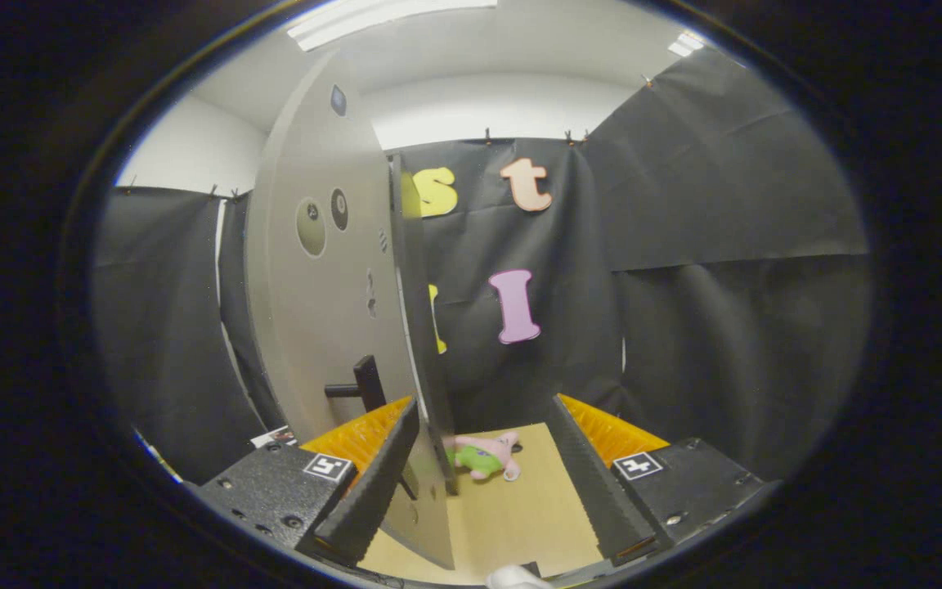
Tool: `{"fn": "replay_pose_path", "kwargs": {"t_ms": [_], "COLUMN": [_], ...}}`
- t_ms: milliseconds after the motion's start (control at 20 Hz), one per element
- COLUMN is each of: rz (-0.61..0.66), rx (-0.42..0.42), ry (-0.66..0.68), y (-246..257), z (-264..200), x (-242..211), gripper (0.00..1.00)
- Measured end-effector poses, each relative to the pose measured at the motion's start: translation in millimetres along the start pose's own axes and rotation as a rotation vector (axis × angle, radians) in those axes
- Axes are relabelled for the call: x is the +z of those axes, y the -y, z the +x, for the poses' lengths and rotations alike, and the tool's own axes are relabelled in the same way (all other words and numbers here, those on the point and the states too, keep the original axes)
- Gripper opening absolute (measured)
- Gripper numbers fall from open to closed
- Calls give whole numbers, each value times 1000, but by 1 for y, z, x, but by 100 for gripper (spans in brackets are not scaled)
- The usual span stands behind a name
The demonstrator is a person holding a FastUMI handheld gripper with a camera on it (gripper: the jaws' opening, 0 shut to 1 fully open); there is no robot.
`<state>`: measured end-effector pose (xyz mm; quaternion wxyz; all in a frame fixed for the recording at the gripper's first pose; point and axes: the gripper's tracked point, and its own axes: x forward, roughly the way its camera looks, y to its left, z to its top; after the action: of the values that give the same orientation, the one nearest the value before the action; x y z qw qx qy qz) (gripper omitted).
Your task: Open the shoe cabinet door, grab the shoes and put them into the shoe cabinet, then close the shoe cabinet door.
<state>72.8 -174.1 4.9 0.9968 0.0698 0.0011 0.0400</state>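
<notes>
The grey shoe cabinet door (316,311) stands swung out, and I see it almost edge-on. Its black handle (361,386) sticks out from the face just above the left finger. My gripper (483,409) is open. The door's thin edge (426,368) runs down between the fingers, close against the left finger (381,474) and well apart from the right finger (594,483). Round marks and small holes dot the door's face.
A pink and green plush toy (483,456) lies on the light wooden surface (512,515) just beyond the fingers, right of the door's edge. A small white thing (516,577) shows at the near edge. Black cloth walls close in the booth.
</notes>
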Motion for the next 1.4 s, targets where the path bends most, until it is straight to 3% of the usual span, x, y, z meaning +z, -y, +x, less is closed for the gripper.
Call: {"fn": "replay_pose_path", "kwargs": {"t_ms": [250,450,1100,1400], "rz": [3,-28,-43,-36], "rx": [96,110,197,206], "ry": [-41,-27,-75,-97], "y": [-11,-22,-176,-213], "z": [10,9,31,42], "x": [-4,-3,-41,-58], "gripper": [99,97,97,99]}}
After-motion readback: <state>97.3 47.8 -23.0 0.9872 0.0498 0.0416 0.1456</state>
